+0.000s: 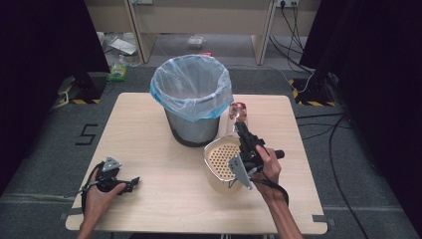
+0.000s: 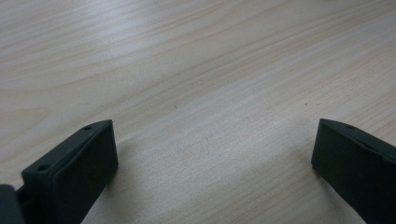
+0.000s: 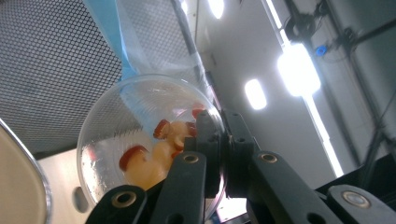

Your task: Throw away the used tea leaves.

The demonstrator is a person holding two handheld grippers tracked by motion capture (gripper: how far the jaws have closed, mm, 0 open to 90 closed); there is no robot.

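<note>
Cup (image 3: 140,140), clear plastic, holds orange-red pieces, pinched by right tongs (image 3: 219,154).

Light wooden desk (image 1: 149,149) stands on grey carpet floor (image 1: 45,149). Black curtains (image 1: 40,40) flank both sides; cables (image 1: 338,129) cross the floor.

Clear cup (image 3: 140,140): contents read as blurred orange-red lumps, identity cannot be told; rim hidden behind right gripper (image 3: 219,154) jaws at 5 o'clock. Perforated bowl (image 1: 222,159): 3 o'clock side hidden by that gripper. Left gripper (image 2: 210,158): jaws cut off at bottom edge.
</note>
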